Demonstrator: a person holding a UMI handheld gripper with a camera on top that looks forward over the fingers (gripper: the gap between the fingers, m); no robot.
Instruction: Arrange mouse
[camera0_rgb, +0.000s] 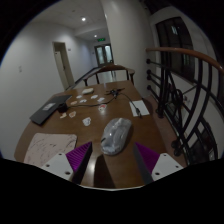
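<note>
A grey computer mouse (116, 135) lies on the brown wooden table (115, 170), just ahead of my fingers and between their lines. My gripper (113, 160) is open, with the purple pads (79, 157) wide apart on either side of the mouse's near end. There is a gap between each pad and the mouse, and the mouse rests on the table.
A white cloth or paper (45, 148) lies left of the fingers. A dark laptop (45, 112) sits at the table's left edge. Small white items (87, 121) and papers (140, 106) lie farther along. Chairs (105, 70) stand at the far end, a railing (185, 90) to the right.
</note>
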